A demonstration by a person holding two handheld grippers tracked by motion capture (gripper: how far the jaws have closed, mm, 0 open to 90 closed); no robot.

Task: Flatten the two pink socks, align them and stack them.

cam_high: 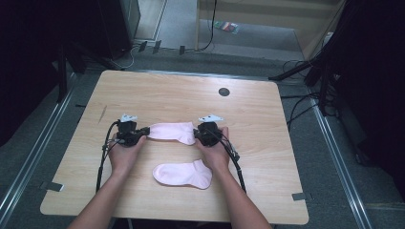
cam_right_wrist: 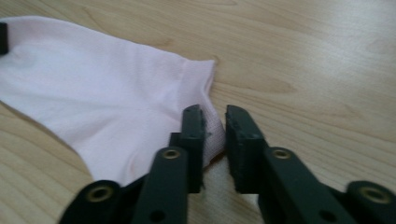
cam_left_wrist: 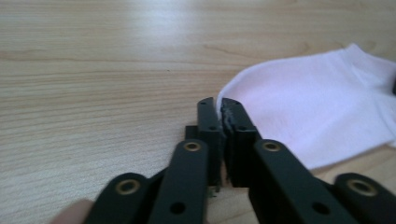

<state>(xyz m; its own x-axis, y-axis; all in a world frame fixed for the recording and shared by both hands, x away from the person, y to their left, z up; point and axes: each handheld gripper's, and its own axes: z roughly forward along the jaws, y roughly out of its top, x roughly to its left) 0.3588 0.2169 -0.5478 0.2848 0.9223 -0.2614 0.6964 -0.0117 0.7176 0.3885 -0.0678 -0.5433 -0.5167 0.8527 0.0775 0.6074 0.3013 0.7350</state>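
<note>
Far sock (cam_high: 171, 132): flat on table (cam_high: 267, 143), beyond near sock (cam_high: 183, 174), stretched between both grippers. Left gripper (cam_left_wrist: 221, 108): jaws together, pinching its toe edge. Right gripper (cam_right_wrist: 215, 122): jaws slightly apart, cuff corner between them, unpressed.

A light wooden table (cam_high: 267, 143) stands on grey floor (cam_high: 344, 157), dark surroundings behind.

No legible text or labels.
</note>
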